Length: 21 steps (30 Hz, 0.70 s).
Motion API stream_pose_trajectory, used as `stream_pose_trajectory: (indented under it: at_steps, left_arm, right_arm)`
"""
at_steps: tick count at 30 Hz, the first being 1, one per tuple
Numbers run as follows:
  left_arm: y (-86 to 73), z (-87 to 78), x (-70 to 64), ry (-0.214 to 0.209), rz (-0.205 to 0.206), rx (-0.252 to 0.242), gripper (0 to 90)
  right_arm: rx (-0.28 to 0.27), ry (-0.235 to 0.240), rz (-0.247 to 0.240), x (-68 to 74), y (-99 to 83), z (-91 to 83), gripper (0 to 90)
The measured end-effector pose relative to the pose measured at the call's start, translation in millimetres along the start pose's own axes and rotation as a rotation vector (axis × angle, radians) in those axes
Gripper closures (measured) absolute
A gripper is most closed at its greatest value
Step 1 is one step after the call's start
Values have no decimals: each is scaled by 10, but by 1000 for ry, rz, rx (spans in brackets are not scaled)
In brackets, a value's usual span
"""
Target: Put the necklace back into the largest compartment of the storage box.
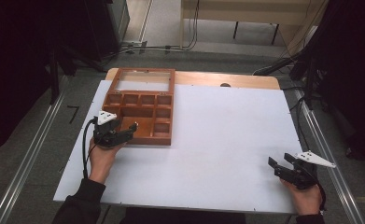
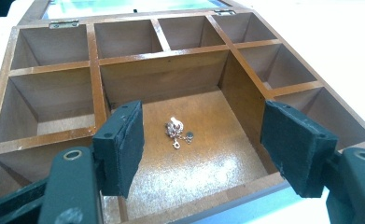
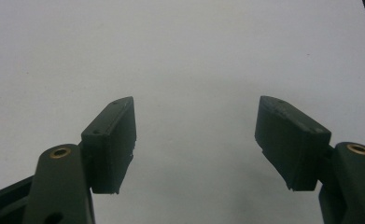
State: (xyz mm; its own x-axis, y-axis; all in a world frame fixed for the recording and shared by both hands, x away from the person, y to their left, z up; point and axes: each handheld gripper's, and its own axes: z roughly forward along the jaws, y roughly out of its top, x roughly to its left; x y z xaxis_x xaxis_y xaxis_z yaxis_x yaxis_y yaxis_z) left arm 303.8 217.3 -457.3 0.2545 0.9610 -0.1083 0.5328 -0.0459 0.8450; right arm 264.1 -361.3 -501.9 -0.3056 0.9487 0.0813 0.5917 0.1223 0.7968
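Left claw [image 2: 201, 149] spread over a small trinket [image 2: 176, 130] lying in the open wooden box [image 1: 119, 135]; right claw [image 3: 196, 140] spread, idle on the tabletop [image 1: 227, 135].

A white board [image 1: 227, 140] is covering a wooden table [image 1: 245, 80]; grey floor [image 1: 40, 154] is surrounding it, with metal rails [image 1: 28, 158] running along both sides; black curtains [image 1: 26, 42] are flanking the scene; cables [image 1: 171, 47] are trailing beyond; a pale desk [image 1: 245, 14] is standing behind.
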Motion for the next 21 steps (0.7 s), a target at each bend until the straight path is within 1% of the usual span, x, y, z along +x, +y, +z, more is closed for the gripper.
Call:
stream_pose_trajectory:
  at_steps: [11,21]
  left_arm:
    - [-61,-71,7,-8,-4,-4,308]
    - [-102,-141,-9,-18,7,4,307]
  right_arm:
    - [2,1,1,0,-1,3,274]
    - [3,0,-1,1,-1,3,274]
